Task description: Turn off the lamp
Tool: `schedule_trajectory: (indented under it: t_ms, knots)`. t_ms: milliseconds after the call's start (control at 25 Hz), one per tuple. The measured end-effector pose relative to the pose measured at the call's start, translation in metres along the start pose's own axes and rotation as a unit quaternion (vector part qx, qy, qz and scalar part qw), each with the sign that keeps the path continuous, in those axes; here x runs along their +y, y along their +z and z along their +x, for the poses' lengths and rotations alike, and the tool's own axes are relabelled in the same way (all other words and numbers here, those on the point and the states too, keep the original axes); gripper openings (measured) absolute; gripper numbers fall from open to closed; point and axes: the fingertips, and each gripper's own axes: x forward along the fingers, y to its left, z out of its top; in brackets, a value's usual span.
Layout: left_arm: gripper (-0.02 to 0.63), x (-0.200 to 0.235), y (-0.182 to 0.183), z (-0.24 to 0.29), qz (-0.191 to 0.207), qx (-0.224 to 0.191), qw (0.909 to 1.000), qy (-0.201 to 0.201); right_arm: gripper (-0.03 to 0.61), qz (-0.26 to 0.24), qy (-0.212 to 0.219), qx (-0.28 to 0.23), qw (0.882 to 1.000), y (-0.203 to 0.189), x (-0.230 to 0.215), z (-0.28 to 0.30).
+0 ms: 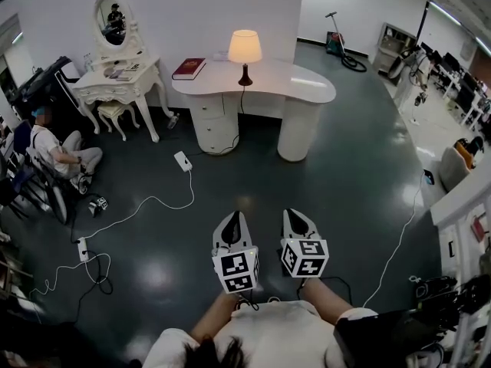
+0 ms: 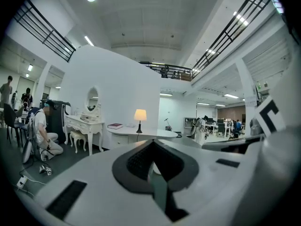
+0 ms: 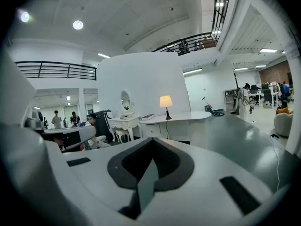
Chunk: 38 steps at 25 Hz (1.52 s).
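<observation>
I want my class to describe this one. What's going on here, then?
A person stands some way back from a white desk, holding a gripper in each hand. The left gripper and the right gripper are both shut and empty, and they point roughly toward the desk. The lamp on the desk is lit, so it has not yet been turned off, and neither gripper is near it. A red book lies on the same desk. Another person sits on the floor at the left.
</observation>
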Motion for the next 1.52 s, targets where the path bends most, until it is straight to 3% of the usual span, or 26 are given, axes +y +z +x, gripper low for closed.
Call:
schedule_trajectory:
  t_ms: [320, 680, 1120, 1520]
  knots:
    - [-0.009, 0.035, -0.001, 0.004, -0.001, 0.003, 1.0, -0.005, -0.002, 0.006, -0.016, 0.006, 1.0, -0.005, 0.021, 0.023]
    - [-0.009, 0.062, -0.026, 0.028, -0.016, 0.028, 0.9995, 0.005, -0.002, 0.002, -0.025, 0.029, 0.999, -0.019, 0.019, 0.056]
    - [-0.009, 0.054, -0.013, 0.128, 0.019, 0.029, 0.9994, 0.002, -0.002, 0.014, -0.019, 0.019, 1.0, 0.011, -0.031, 0.136]
    - [-0.009, 0.045, 0.007, 0.223, 0.012, 0.033, 0.9986, 0.04, -0.002, 0.003, 0.015, 0.028, 0.999, 0.053, -0.085, 0.215]
